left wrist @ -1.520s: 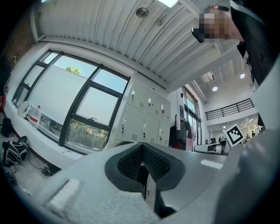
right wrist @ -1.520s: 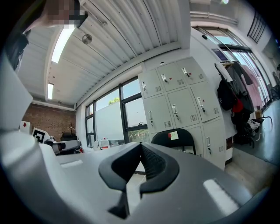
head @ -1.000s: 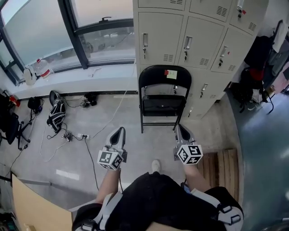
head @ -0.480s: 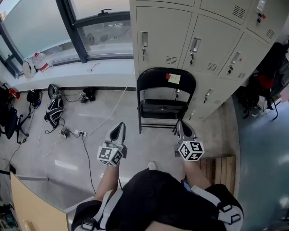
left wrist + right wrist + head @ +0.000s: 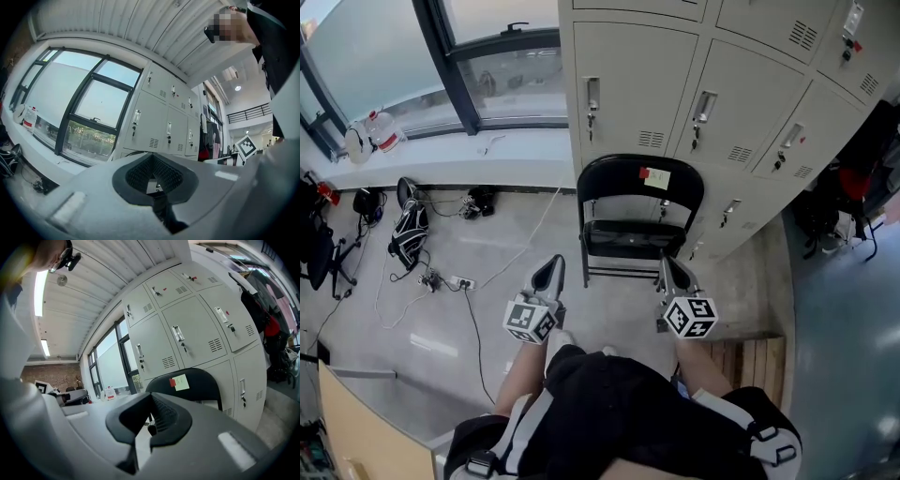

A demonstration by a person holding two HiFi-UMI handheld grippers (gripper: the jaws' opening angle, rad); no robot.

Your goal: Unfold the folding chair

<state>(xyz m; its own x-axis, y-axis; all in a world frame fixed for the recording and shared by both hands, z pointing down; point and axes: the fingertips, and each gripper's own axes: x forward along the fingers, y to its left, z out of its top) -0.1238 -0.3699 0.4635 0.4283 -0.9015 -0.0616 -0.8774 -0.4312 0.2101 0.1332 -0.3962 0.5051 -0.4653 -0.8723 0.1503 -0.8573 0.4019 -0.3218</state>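
Note:
A black folding chair (image 5: 637, 216) stands folded against the beige lockers (image 5: 722, 103), with a yellow note and a red tag on its backrest. My left gripper (image 5: 548, 275) hovers just short of the chair's front left leg, jaws shut and empty. My right gripper (image 5: 672, 274) is at the chair's front right corner, also shut and empty; whether it touches the frame I cannot tell. In the right gripper view the backrest (image 5: 199, 380) shows just past the closed right gripper (image 5: 151, 420). The left gripper (image 5: 153, 180) looks toward the lockers and window.
Cables and a power strip (image 5: 459, 280) lie on the floor at the left, beside a dark bag (image 5: 405, 234). A white sill (image 5: 441, 159) with bottles runs under the window. A wooden pallet (image 5: 759, 361) lies at the right, and clothes hang beyond the lockers (image 5: 862, 159).
The person has stepped toward the chair, so it and the lockers sit nearer and lower in the head view. Both grippers have come up close to its front legs, still shut.

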